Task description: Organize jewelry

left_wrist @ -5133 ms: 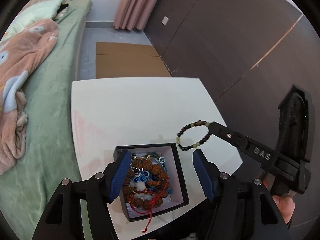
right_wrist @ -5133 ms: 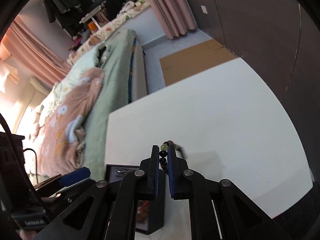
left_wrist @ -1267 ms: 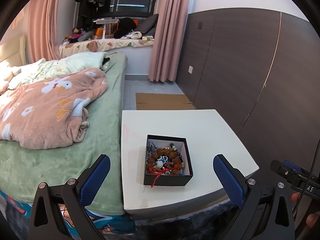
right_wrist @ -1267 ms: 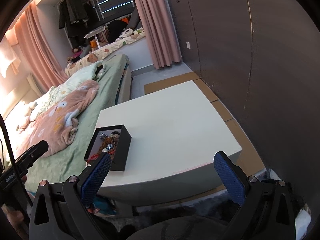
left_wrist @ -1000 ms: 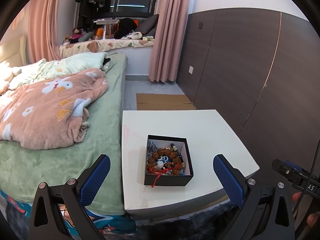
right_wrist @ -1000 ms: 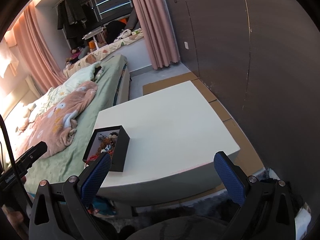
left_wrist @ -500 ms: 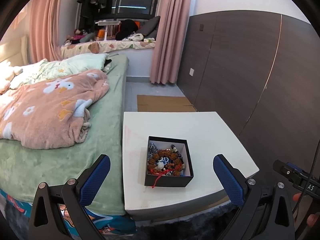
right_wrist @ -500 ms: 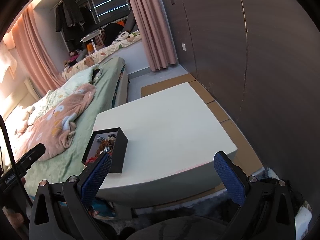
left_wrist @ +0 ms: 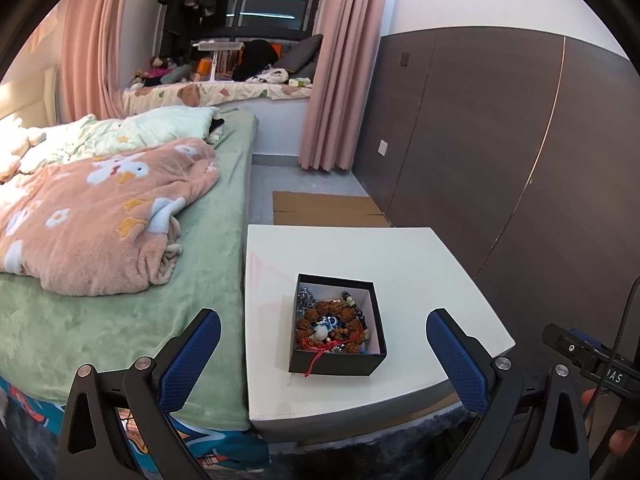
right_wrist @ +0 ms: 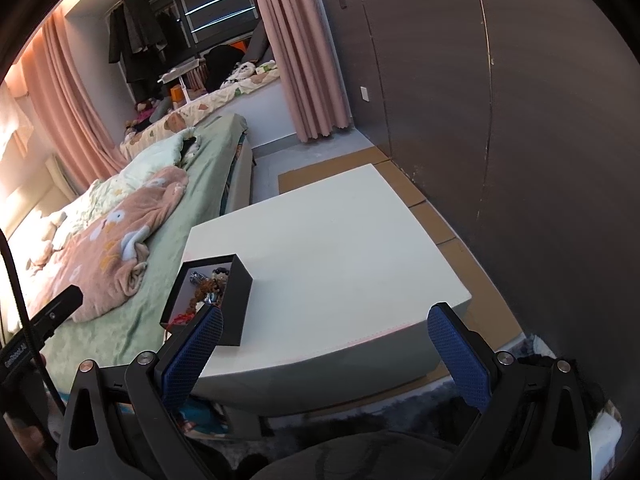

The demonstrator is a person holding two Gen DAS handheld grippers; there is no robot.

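- Bedroom setting: a bed with a green cover stands along the left side of a white surface; a dark panelled wall runs along the right.
- Pink blanket with a white animal print lies crumpled on the bed; pale green pillows sit beyond it.
- Pink curtains hang beside a dark window at the far end; clothes hang in front of the window.
- Flat cardboard lies on the floor just past the far edge of the surface.
- Black box, lid off, white inside, stands on the surface near its front-left part.
- Jewelry fills the box: brown beaded bracelets, a dark bead strand, a silver chain, a small white-and-blue piece. A red cord hangs over the near wall of the box.
- Rest of the surface carries nothing else visible.
- Left hand-held gripper: jaws spread wide, blue pads far apart, nothing between them; it is held short of the surface's near edge, well apart from the box.
- Right hand-held gripper: jaws likewise spread wide and empty, held short of the near edge; its left pad overlaps the box in view only.
- Each gripper's body appears at the edge of the other's view, with fingertips of the person partly visible.
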